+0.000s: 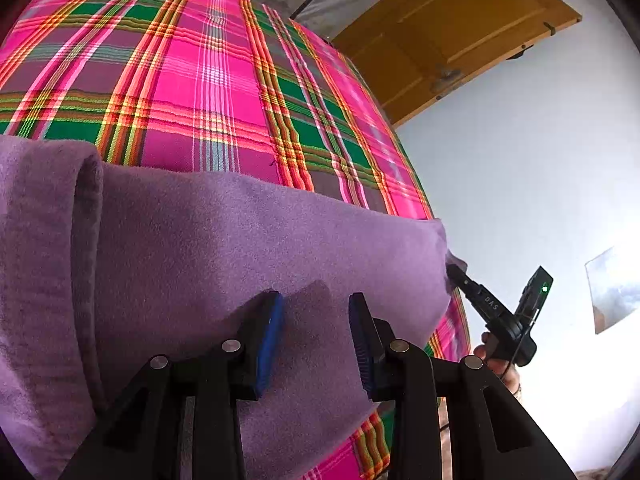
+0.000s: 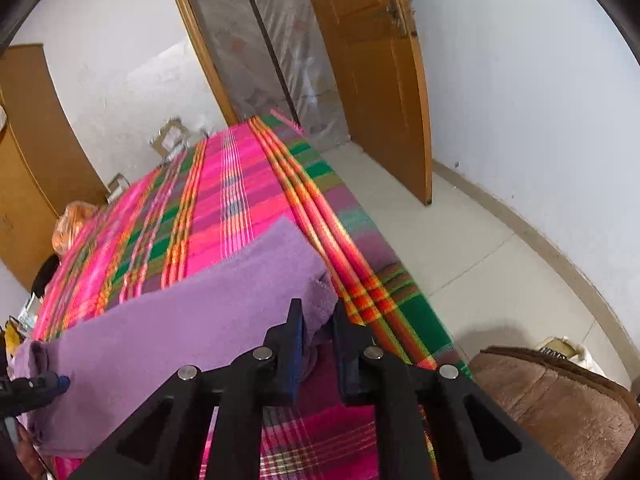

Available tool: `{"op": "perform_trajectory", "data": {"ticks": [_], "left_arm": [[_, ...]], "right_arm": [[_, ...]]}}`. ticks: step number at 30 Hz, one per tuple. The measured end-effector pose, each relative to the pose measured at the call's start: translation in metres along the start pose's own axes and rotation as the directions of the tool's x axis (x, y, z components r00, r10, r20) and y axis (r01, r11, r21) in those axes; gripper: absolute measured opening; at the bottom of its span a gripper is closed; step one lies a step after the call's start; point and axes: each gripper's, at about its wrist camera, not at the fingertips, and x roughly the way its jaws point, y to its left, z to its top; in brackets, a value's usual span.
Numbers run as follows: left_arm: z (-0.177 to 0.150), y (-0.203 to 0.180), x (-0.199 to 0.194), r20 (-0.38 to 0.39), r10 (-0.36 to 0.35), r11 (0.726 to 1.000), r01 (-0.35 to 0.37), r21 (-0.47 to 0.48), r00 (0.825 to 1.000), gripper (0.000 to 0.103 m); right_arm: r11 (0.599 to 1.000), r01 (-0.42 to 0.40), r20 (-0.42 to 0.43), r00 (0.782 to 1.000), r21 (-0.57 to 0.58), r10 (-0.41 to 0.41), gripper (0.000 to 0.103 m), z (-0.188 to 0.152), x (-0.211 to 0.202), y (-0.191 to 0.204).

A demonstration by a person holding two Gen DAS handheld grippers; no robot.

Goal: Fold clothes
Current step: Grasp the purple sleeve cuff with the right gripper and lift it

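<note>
Left wrist view first: the soft purple fleece garment [image 1: 248, 248] is lying folded on the bright pink, green and orange plaid bedspread [image 1: 208, 80], near the bed's front edge. The left claw [image 1: 316, 344] is right over the fleece with its blue-padded fingers [image 1: 270, 344] spread apart and nothing between them, so it's released. On the left side of this shot there's a rolled fold of the fabric standing up a bit.

From the right wrist view the garment [image 2: 180, 324] reads as a long band, its long axis running across the bed from side to side, one end by the bed's right edge and the other end toward the left. The right claw [image 2: 318, 344] is at that right-hand end, fingers close around a bunched-up bit of the fleece corner, so it looks like it's gripping the fabric there. The other tool shows at the far left end of the band, touching the cloth.

Beyond the bed there's an orange-brown wooden door [image 2: 372, 80] standing open, and pale floor tiles [image 2: 480, 264].
</note>
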Motion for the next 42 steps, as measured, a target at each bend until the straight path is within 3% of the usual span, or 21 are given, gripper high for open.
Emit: {"op": "perform_trajectory", "data": {"ticks": [4, 10, 20, 32, 42], "left_arm": [[0.000, 0.000, 0.000, -0.001, -0.002, 1.000, 0.002, -0.001, 1.000, 0.035], [0.000, 0.001, 0.001, 0.000, -0.007, 1.000, 0.007, 0.000, 1.000, 0.035], [0.002, 0.003, -0.001, -0.008, -0.004, 1.000, 0.004, -0.003, 1.000, 0.035], [0.003, 0.001, -0.004, -0.029, -0.009, 1.000, 0.008, -0.015, 1.000, 0.036], [-0.003, 0.004, -0.016, -0.029, -0.038, 0.999, 0.038, -0.029, 0.999, 0.036]], "right_arm": [[0.999, 0.030, 0.041, 0.999, -0.039, -0.028, 0.013, 0.002, -0.007, 0.008], [0.999, 0.046, -0.003, 0.999, -0.024, -0.046, 0.013, -0.001, 0.009, 0.002], [0.997, 0.058, 0.002, 0.998, -0.053, -0.058, 0.013, 0.001, 0.003, 0.008], [0.986, -0.024, 0.112, 0.993, -0.164, 0.043, 0.013, 0.014, -0.042, 0.051], [0.943, -0.119, 0.147, 0.974, -0.312, 0.171, 0.013, 0.002, -0.077, 0.118]]}}
